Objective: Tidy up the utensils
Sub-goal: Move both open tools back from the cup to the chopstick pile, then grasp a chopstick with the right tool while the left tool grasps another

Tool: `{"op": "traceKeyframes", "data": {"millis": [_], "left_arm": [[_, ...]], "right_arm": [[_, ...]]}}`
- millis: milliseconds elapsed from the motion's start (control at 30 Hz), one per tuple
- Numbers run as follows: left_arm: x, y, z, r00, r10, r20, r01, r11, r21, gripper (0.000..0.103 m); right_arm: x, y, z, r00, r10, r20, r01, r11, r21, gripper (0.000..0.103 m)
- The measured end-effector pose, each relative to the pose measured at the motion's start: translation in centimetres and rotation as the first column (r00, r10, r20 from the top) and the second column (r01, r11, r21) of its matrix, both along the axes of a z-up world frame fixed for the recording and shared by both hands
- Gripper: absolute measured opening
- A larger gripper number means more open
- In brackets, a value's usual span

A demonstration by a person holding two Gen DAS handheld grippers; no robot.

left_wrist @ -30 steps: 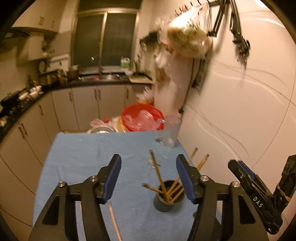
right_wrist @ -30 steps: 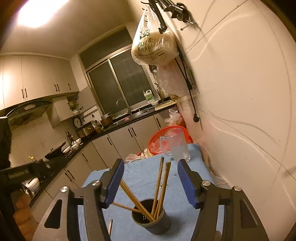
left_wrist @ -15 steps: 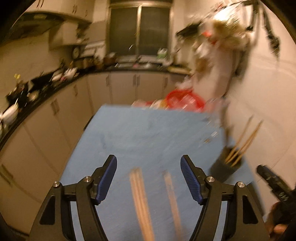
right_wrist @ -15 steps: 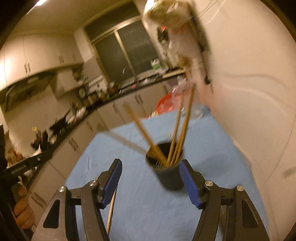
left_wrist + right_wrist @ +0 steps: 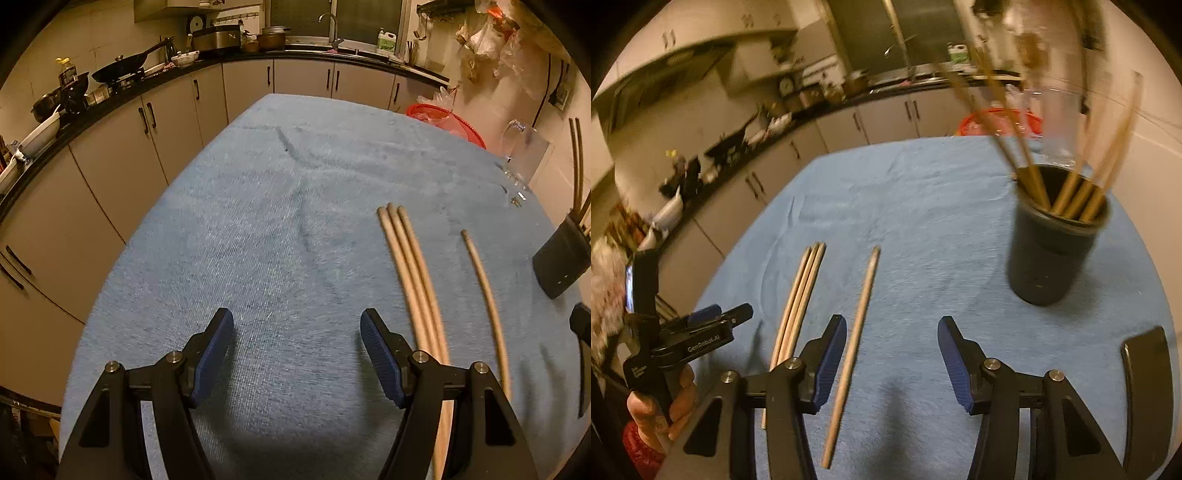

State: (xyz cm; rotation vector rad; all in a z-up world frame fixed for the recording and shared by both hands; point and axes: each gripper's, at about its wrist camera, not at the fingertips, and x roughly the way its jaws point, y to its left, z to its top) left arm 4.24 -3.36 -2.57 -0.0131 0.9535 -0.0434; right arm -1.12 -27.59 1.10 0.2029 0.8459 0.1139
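Note:
Three wooden chopsticks lie side by side on the blue tablecloth, with a single chopstick to their right. A dark cup holding several chopsticks stands at the right. My left gripper is open and empty, just left of the three chopsticks. My right gripper is open and empty above the cloth; the single chopstick runs past its left finger, and the three chopsticks lie further left. The left gripper shows at the left edge of the right wrist view.
A clear plastic jug and a red basket stand at the far right of the table. Kitchen cabinets and a cluttered counter run along the left and back. A white wall lies to the right.
Both grippers have tilted down and swung left. The cup has shifted to the right of both views, and the loose chopsticks on the cloth have come into view. Both stay open.

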Motion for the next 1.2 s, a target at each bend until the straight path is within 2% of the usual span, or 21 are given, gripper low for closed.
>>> {"op": "traceKeyframes", "data": {"millis": [67,167,300,400,433,500,567,600,633,667,800,833,900,967,1033,1100,1200], "left_arm": [[-0.3,0.3,-1.0,1.000,-0.002,-0.012,0.002,1.000,0.000,0.072],[-0.9,0.4,-0.6,0.999,-0.016,0.034,0.017,1.000,-0.017,0.072],[-0.9,0.3,-1.0,0.999,-0.048,0.017,0.048,0.998,-0.039,0.072],[-0.8,0.7,-1.1,0.999,-0.048,0.008,0.048,0.997,-0.057,0.072],[-0.7,0.7,-1.1,0.999,-0.049,0.008,0.050,0.997,-0.061,0.072],[-0.8,0.7,-1.0,0.999,-0.051,0.009,0.051,0.997,-0.061,0.072],[-0.8,0.6,-1.0,0.999,-0.052,0.009,0.052,0.997,-0.056,0.072],[-0.9,0.5,-1.1,0.999,-0.054,0.009,0.054,0.997,-0.054,0.072],[-0.9,0.5,-1.0,0.998,-0.055,0.008,0.055,0.997,-0.053,0.072],[-0.9,0.5,-1.0,0.998,-0.055,0.006,0.056,0.997,-0.052,0.072],[-0.5,-0.4,-0.8,0.997,-0.079,-0.026,0.079,0.997,-0.019,0.072],[-0.4,-0.6,-0.6,0.995,-0.096,-0.036,0.095,0.995,-0.033,0.072],[0.5,-0.7,0.2,0.991,-0.119,-0.063,0.112,0.988,-0.106,0.071],[2.1,-1.1,0.8,0.986,-0.131,-0.098,0.115,0.981,-0.157,0.065],[3.9,-1.7,1.1,0.979,-0.148,-0.142,0.119,0.974,-0.194,0.049],[5.5,-2.2,1.2,0.977,-0.128,-0.169,0.095,0.977,-0.190,0.037],[7.8,-3.0,0.9,0.972,-0.112,-0.205,0.071,0.978,-0.195,0.034]], "right_arm": [[1.2,0.8,-0.3,1.000,0.014,-0.021,-0.015,1.000,-0.015,0.051],[3.7,1.7,-0.5,0.998,0.034,-0.062,-0.035,0.999,-0.008,0.047],[7.8,2.6,-1.0,0.992,0.046,-0.114,-0.046,0.999,0.007,0.043],[10.7,3.3,-2.1,0.984,0.051,-0.171,-0.050,0.999,0.008,0.036],[11.6,3.5,-2.7,0.980,0.054,-0.192,-0.052,0.999,0.016,0.028],[13.0,4.3,-3.4,0.974,0.049,-0.222,-0.051,0.999,-0.004,0.027],[14.1,4.6,-4.7,0.963,0.029,-0.268,-0.039,0.999,-0.031,0.018],[14.3,4.6,-5.3,0.958,0.031,-0.284,-0.040,0.999,-0.026,0.017],[14.2,4.7,-5.3,0.964,0.027,-0.266,-0.041,0.998,-0.047,0.010],[14.0,4.9,-5.3,0.964,0.031,-0.264,-0.052,0.996,-0.074,0.008],[12.1,4.5,-4.8,0.967,0.051,-0.248,-0.064,0.997,-0.042,0.008],[11.1,4.3,-4.3,0.971,0.063,-0.229,-0.070,0.997,-0.022,0.008],[9.4,3.9,-3.2,0.979,0.076,-0.188,-0.076,0.997,0.004,0.008],[8.1,3.7,-2.5,0.985,0.081,-0.154,-0.080,0.997,0.010,0.008],[7.0,3.4,-1.9,0.990,0.075,-0.122,-0.075,0.997,0.005,0.008],[6.1,3.0,-1.3,0.993,0.071,-0.098,-0.071,0.997,0.002,0.008],[5.3,2.5,-0.7,0.995,0.068,-0.080,-0.067,0.998,0.014,0.007]]}}
